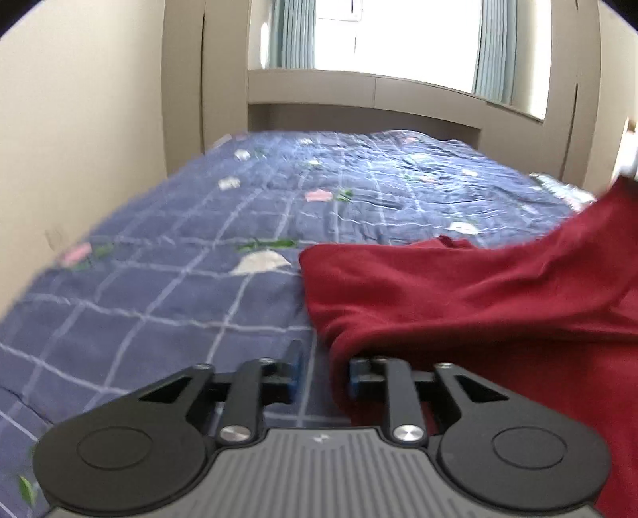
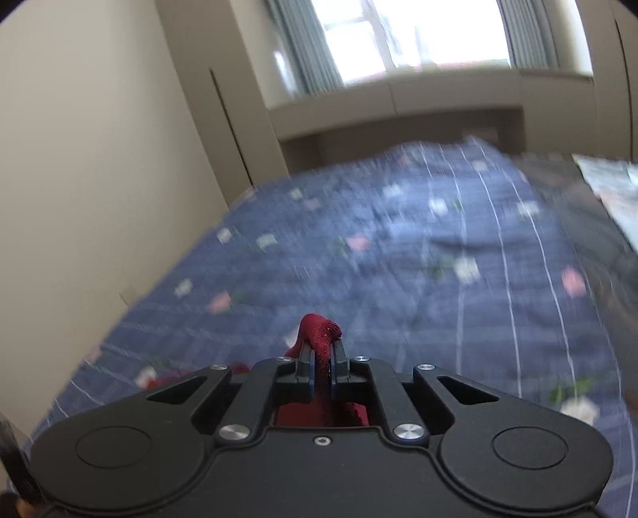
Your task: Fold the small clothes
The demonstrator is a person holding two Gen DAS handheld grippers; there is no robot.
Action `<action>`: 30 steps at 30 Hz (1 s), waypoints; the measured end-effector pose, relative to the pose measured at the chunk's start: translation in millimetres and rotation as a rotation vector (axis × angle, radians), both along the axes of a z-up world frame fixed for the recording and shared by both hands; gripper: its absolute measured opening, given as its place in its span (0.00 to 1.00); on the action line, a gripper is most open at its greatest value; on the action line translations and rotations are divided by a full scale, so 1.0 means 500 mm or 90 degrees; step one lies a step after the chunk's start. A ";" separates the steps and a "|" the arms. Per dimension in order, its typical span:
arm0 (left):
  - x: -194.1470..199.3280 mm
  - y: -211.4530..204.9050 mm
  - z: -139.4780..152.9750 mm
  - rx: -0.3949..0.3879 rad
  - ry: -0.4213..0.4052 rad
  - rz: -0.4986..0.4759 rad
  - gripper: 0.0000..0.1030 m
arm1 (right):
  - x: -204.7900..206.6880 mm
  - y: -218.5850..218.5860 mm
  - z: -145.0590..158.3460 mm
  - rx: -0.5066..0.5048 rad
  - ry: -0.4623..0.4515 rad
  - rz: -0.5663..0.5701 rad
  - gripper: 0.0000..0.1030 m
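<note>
A dark red garment (image 1: 478, 295) lies partly on the bed and rises toward the upper right in the left wrist view. My left gripper (image 1: 322, 368) is open just above the bed, its right finger at the garment's near left edge, nothing between the pads. My right gripper (image 2: 323, 358) is shut on a bunched corner of the red garment (image 2: 319, 324) and holds it above the bed; more red cloth hangs below the fingers.
The bed is covered by a blue checked quilt (image 1: 199, 255) with small flower prints. A beige wall (image 1: 79, 119) runs along its left side. A window with grey-blue curtains (image 1: 295, 32) and a ledge stands at the far end. A light patterned cloth (image 2: 610, 183) lies at the far right.
</note>
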State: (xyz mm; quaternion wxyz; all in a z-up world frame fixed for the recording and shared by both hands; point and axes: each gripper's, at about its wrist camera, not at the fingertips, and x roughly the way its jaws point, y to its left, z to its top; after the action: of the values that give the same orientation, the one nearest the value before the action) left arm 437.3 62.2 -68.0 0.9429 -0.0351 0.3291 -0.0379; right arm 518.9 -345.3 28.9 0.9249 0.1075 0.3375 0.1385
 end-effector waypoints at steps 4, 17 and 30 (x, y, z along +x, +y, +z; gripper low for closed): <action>-0.031 0.041 0.011 -0.037 0.004 -0.028 0.67 | -0.017 -0.016 -0.056 0.006 0.017 -0.007 0.06; 0.100 0.125 0.032 -0.289 0.043 0.035 0.95 | -0.045 -0.048 -0.108 0.038 0.035 -0.014 0.07; 0.240 0.070 -0.019 -0.201 0.172 0.037 0.09 | -0.050 -0.055 -0.144 0.044 0.052 -0.017 0.07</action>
State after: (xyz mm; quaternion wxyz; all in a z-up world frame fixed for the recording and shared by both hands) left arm 557.5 97.3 -77.3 0.8738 -0.1967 0.4411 -0.0570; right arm 494.2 -372.6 -42.9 0.9078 0.1493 0.3687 0.1328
